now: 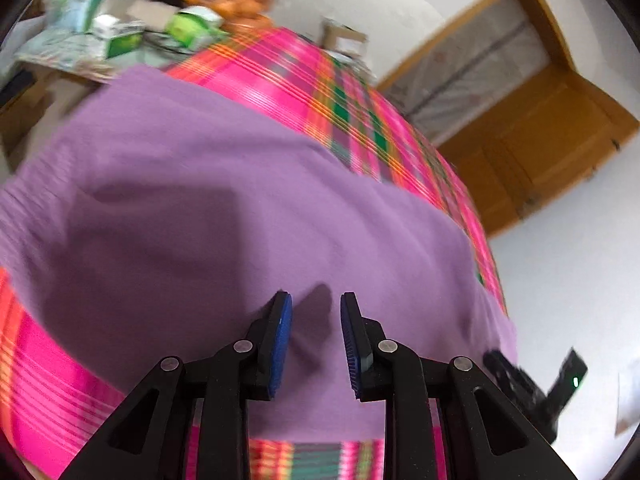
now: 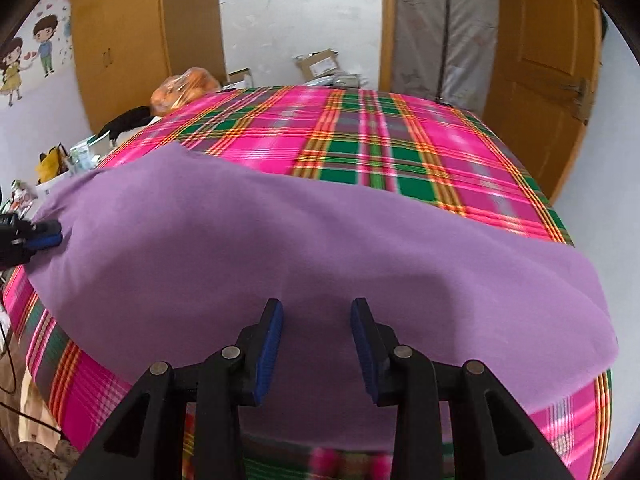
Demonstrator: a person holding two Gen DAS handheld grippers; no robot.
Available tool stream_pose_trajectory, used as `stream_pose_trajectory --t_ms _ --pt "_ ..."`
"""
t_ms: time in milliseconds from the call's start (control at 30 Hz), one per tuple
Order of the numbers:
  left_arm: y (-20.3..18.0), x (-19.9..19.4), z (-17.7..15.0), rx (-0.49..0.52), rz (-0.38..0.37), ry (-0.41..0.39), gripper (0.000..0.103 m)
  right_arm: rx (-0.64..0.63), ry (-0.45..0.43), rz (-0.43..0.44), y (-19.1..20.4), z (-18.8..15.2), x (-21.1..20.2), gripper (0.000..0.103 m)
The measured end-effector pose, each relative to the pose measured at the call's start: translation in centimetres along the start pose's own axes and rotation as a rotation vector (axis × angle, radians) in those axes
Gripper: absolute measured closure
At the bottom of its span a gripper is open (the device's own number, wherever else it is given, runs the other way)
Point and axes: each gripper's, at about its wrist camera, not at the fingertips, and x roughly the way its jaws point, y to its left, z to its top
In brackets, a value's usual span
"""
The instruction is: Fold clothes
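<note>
Left gripper (image 1: 316,320) and right gripper (image 2: 316,326) released over purple garment (image 2: 280,248); plaid cloth (image 2: 360,140) beneath.

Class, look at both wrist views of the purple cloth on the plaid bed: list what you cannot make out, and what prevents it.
- Purple garment: its type; no sleeves or collar show in either view.
- Its near edge: hidden behind the right gripper in the right wrist view.
- Boxes on the side table: labels blurred, left wrist view.
- Left gripper: open; contact with the cloth unclear.
</note>
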Motion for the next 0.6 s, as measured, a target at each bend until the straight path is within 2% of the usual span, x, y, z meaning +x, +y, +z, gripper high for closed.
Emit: stream_pose_trajectory --t_ms 133,267,400,467,600 --pt "0.4 -0.1 2.8 -0.015 0.029 -0.019 0.076 -0.005 0.008 0.028 0.9 0.7 0.3 0.067" --pt "0.1 1.3 5.6 -0.005 0.077 0.0 0.07 -0.031 0.005 0.074 2.3 1.5 0.7 0.067" --pt "1.6 1.4 7.8 -0.068 0.087 -0.021 0.069 -0.056 0.014 0.091 3.5 2.3 1.6 0.067" --pt "3.2 1.7 8.8 -0.143 0.107 -0.036 0.069 -0.05 0.022 0.094 3.6 2.6 1.9 0.067" --pt "5.2 1.8 10.3 -0.219 0.093 -0.068 0.07 -0.045 0.031 0.102 3.7 3.2 2.3 0.067"
